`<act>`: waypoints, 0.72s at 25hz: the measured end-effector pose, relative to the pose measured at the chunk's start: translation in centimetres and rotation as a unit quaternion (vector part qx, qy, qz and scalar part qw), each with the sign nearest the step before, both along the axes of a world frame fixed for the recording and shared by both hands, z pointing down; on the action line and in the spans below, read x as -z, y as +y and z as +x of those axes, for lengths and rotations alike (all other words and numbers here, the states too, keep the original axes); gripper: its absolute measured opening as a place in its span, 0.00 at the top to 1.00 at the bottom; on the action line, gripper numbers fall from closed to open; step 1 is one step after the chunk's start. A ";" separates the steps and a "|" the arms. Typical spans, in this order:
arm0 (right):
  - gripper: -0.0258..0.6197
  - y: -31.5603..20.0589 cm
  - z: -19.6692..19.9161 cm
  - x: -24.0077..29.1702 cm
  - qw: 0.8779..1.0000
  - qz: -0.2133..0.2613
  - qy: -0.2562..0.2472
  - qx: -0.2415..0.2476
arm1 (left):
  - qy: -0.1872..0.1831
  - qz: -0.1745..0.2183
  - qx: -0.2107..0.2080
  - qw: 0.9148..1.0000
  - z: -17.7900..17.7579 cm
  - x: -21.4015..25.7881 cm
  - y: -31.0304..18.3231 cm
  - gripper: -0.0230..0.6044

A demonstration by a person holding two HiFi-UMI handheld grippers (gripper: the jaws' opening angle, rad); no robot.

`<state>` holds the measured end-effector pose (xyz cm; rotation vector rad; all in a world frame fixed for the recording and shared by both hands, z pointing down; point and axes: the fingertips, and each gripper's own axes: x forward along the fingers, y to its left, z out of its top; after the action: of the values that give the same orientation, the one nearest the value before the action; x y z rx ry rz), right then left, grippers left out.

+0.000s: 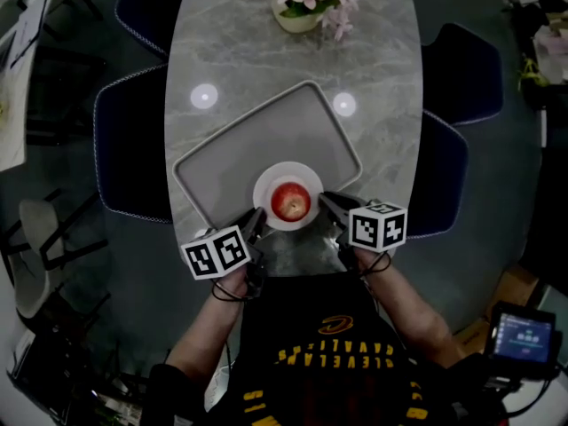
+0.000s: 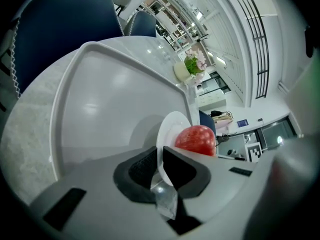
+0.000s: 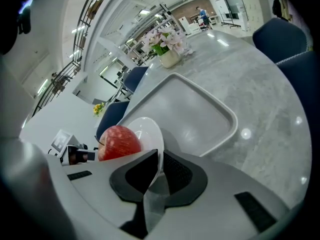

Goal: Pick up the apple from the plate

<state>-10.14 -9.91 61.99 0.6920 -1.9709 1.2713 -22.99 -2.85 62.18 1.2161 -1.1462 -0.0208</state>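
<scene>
A: Head view first, where's the apple?
B: apple (image 1: 290,201) sits in the middle of the plate (image 1: 288,169), plate's on the tray (image 1: 222,162). left gripper (image 1: 256,223) is at the plate's near-left rim, right gripper (image 1: 325,199) at its right rim, neither touches the apple

A: Left gripper view?
B: jaws pinched together on the plate's rim (image 2: 172,126), thin white edge clamped between the pads. apple (image 2: 196,139) is just past that rim, on the plate, not in the jaws

A: Right gripper view?
B: same thing, jaws closed on the plate's opposite rim (image 3: 147,129). apple (image 3: 117,143) is just beyond, free on the plate

A: So which step?
B: I'd say the pick itself isn't begun, both grippers have the plate and nothing has the apple. Next move likely needs one gripper to let go of the rim, open wide enough for the apple, come over the plate's middle and close on the apple's sides. The other can hold the plate steady, since the apple's round and may roll
</scene>
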 end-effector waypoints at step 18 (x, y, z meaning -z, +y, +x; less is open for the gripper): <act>0.89 3.3 10.3 0.5 0.998 -0.002 -0.010 -0.058 | 0.002 -0.005 -0.066 0.998 9.9 0.7 2.1 0.90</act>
<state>0.12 -6.62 61.47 0.8045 -1.9667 1.3555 -13.11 -0.75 61.49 1.2794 -1.0593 0.0826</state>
